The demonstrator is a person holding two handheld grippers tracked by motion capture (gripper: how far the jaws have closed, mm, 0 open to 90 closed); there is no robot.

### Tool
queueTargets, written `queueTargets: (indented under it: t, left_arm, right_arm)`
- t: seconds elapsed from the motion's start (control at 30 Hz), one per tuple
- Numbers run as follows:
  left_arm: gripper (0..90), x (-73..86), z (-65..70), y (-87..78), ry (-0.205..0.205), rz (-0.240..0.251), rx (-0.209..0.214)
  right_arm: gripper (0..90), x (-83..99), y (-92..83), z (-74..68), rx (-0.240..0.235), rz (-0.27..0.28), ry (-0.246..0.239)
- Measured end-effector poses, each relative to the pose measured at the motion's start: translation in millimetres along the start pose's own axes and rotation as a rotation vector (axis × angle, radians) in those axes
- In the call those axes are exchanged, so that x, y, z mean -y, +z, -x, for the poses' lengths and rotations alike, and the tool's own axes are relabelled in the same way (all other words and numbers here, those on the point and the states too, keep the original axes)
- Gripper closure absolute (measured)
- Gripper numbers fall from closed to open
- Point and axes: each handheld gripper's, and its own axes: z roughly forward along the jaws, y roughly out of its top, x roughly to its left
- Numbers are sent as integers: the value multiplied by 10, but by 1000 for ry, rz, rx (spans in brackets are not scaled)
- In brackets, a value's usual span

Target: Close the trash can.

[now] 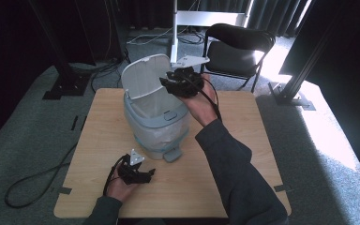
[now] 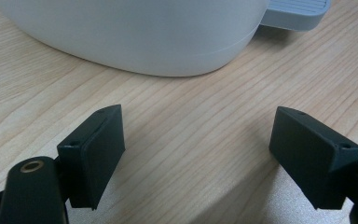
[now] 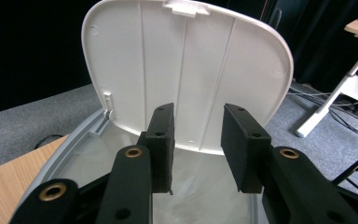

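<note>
**Bin lid up, right tool poised over the mouth**

The pedal bin (image 1: 154, 117) stands at the middle of the wooden surface (image 1: 243, 154), its lid (image 1: 143, 75) tipped up toward the upper left of the frame, presumably so the lined opening can be reached. The right tool (image 1: 180, 84) hangs just above the rim at centre top; in the right gripper view its jaws stand partly apart with nothing between them, aimed at the lid's underside (image 3: 186, 70). The left tool (image 1: 136, 173) rests low at the lower left, near the foot pedal (image 1: 172, 153), jaws wide apart and empty, perhaps waiting to steady the base. I can read no brand, label or writing anywhere
</note>
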Motion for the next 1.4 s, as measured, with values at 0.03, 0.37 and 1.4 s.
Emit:
queueTargets:
  t: [0.03,0.37,1.4]
  left_arm:
    - [180,0,0,0,0,0,0]
    - [180,0,0,-1,0,0,0]
    - [180,2,4,0,-1,3,0]
  right_arm:
    - [648,-4,2,2,3,1,3]
    - [722,-63,21,24,-8,35,24]
    - [749,-545,262,-82,-1,56,36]
